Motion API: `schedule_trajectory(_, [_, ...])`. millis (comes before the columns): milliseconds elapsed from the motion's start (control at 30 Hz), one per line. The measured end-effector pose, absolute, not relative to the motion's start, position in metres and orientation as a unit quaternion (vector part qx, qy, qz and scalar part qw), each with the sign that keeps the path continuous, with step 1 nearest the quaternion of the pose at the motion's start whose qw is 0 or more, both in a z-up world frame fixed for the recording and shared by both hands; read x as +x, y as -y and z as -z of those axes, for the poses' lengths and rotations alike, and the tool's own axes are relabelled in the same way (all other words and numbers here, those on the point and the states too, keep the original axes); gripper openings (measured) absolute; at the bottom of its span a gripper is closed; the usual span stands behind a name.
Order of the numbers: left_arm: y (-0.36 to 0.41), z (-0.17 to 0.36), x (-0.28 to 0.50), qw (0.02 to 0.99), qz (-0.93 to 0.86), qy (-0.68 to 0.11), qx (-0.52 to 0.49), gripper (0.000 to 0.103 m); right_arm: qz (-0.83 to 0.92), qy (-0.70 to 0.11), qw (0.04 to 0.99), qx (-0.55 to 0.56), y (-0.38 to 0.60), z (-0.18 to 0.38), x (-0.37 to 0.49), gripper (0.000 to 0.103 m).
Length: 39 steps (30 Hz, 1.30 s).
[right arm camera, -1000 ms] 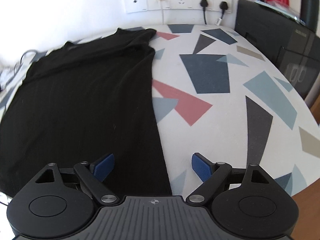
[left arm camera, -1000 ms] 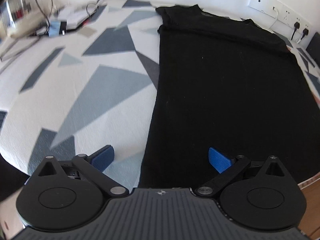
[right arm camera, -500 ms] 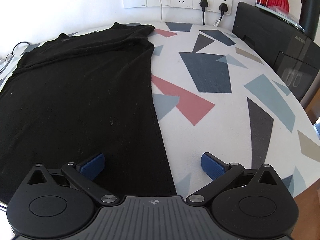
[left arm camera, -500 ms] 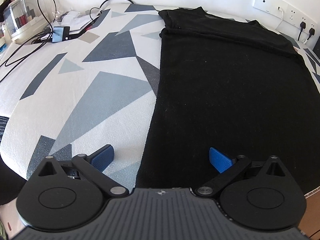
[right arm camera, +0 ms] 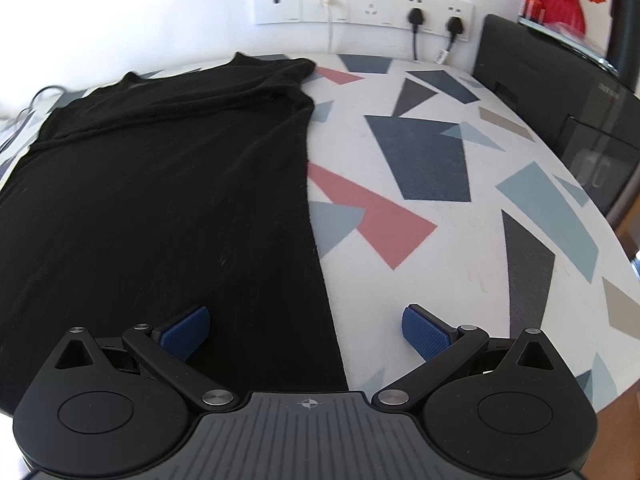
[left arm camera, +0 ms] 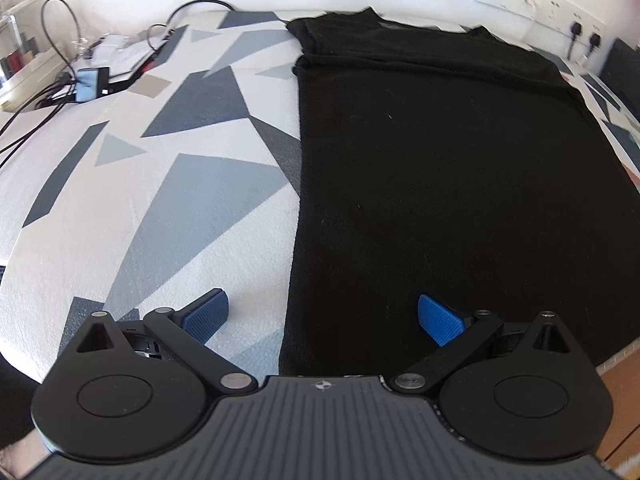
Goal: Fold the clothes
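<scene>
The left gripper (left arm camera: pixel 322 314), just closing slightly, and right gripper (right arm camera: pixel 306 328) hung spread, empty, each straddling a side edge of the flat black shirt (left arm camera: pixel 460 168).

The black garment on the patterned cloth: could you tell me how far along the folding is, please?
Done: the black garment lies flat on the patterned cloth, sleeves apparently tucked in, sides straight. In hand: nothing; the left gripper and right gripper are open, one over each near corner of the hem, and the left's jaws have just closed a little. Left: grasping the hem and folding it toward the collar.
</scene>
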<state>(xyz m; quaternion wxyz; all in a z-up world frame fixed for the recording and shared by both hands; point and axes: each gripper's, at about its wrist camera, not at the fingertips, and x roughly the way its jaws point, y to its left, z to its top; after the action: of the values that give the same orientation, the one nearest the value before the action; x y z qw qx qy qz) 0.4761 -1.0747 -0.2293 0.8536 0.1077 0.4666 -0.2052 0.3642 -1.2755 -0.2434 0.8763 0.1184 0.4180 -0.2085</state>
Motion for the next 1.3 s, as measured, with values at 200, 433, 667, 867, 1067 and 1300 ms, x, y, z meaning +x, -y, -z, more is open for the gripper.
schedule_trajectory(200, [1.085,0.224,0.465,0.853,0.241,-0.448,0.113,0.038,0.178,-0.411,0.888,0.102,1.263,0.238,0.355,0.072])
schedule_trajectory(433, [1.092,0.223,0.482,0.861,0.210,-0.460,0.047,0.008,0.143,-0.398,0.893,0.154,1.263,0.229,0.368,0.008])
schedule_trajectory(667, [1.082,0.209,0.465,0.872,0.197,-0.448,0.012,0.007,0.129,-0.385,0.897,0.175,1.270,0.220,0.358,0.007])
schedule_trajectory(867, [1.073,0.198,0.433,0.881,0.193,-0.431,-0.014,0.007,0.104,-0.367,0.908,0.172,1.271,0.206,0.339,0.007])
schedule_trajectory(1067, [1.060,0.185,0.390,0.887,0.183,-0.422,-0.034,0.007,0.066,-0.359,0.919,0.150,1.263,0.190,0.308,0.006])
schedule_trajectory(1300, [1.037,0.184,0.330,0.882,0.163,-0.437,-0.059,0.007,0.033,-0.361,0.917,0.167,1.254,0.185,0.251,0.006])
